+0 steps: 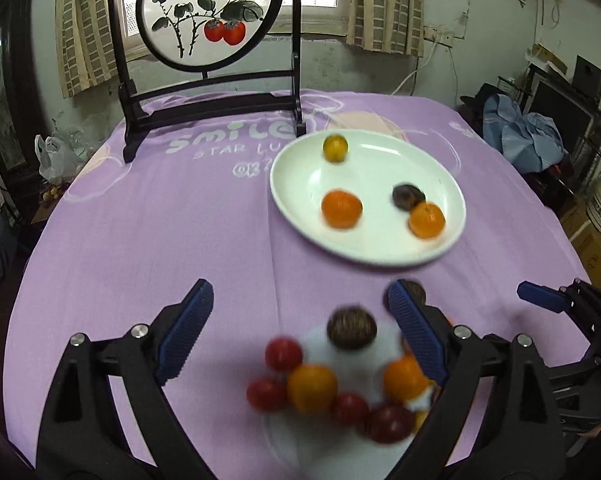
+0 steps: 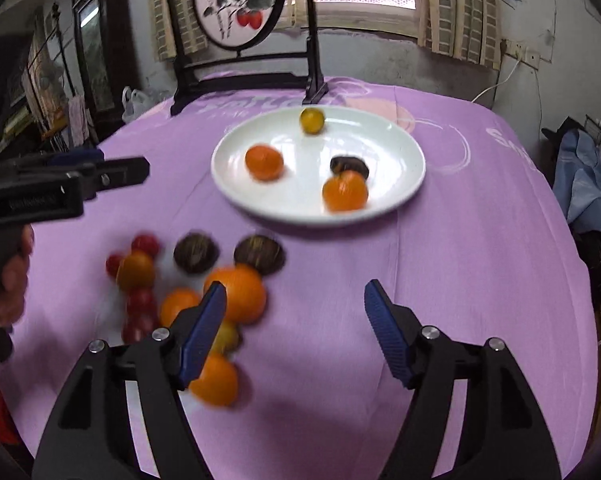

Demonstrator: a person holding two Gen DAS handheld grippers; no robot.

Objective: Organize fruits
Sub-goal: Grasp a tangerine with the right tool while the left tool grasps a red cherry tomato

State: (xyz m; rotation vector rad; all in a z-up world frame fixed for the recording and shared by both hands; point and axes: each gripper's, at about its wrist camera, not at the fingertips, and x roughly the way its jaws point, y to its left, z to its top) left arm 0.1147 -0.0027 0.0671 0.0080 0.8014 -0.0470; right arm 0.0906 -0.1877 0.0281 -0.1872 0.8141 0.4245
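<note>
Here, both the left gripper (image 1: 300, 320) and right gripper (image 2: 296, 304) gape empty; loose round oranges (image 2: 240, 294) at seven o'clock of the white oval plate (image 2: 404, 188) could roll if nudged.

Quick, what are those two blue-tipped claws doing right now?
Left gripper: open, holding nothing.
Right gripper: open, holding nothing.
</note>
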